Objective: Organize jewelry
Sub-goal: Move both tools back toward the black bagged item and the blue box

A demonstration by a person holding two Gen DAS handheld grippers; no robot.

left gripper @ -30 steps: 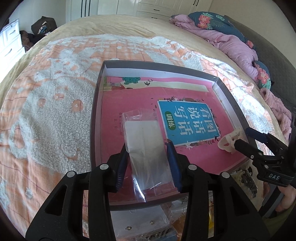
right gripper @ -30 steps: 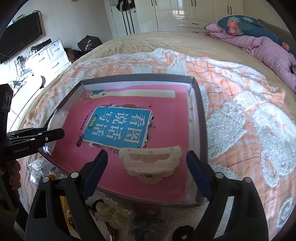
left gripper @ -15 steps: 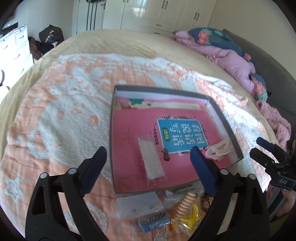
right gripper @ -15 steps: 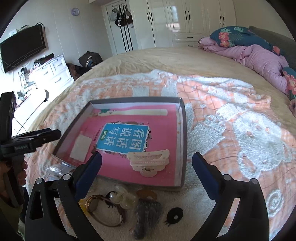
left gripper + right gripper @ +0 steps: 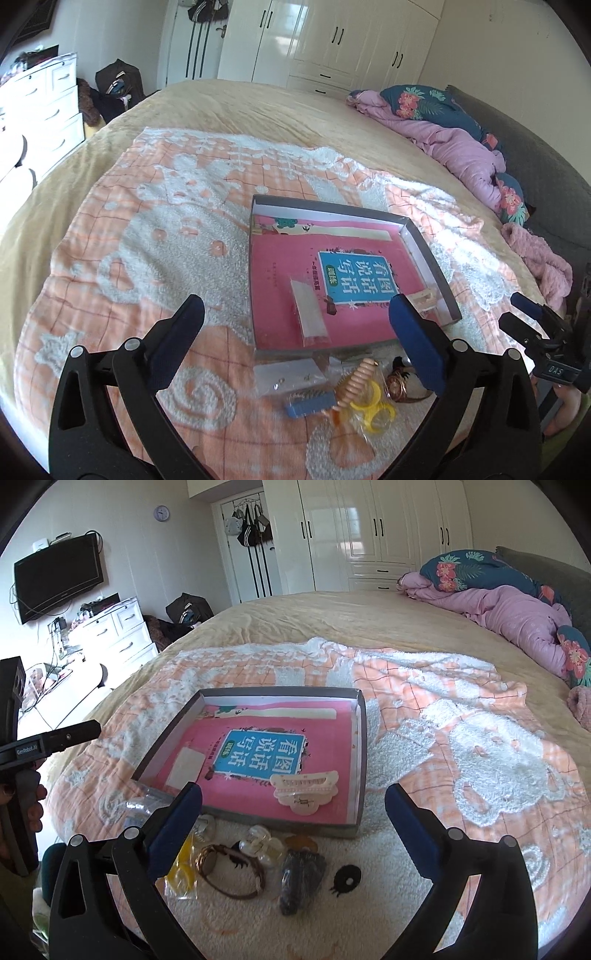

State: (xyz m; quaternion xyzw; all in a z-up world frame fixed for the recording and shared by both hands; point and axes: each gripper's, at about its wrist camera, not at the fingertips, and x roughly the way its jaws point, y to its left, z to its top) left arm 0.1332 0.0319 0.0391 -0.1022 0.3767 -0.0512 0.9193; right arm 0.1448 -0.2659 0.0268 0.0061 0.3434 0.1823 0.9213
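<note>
A grey shallow box (image 5: 430, 254) (image 5: 362, 738) with a pink book inside lies on the bed. In it lie a clear plastic packet (image 5: 309, 313) (image 5: 184, 770) and a cream hair clip (image 5: 304, 786) (image 5: 424, 297). My left gripper (image 5: 295, 332) is open and empty, raised above the box's near edge. My right gripper (image 5: 293, 812) is open and empty, also raised. Loose jewelry lies before the box: a spiral hair tie (image 5: 356, 382), a yellow piece (image 5: 371, 411), a blue comb-like clip (image 5: 310, 404), a bracelet (image 5: 229, 875), a dark clip (image 5: 301, 880).
The box sits on an orange and white blanket (image 5: 147, 240) over a wide bed. Pink bedding and floral pillows (image 5: 498, 602) lie at the far right. White drawers (image 5: 114, 635) stand left of the bed. A small black ornament (image 5: 347, 877) lies on the blanket.
My left gripper opened, let go of the clear packet in the box, and pulled back and up. My right gripper also drew back and up from the hair clip.
</note>
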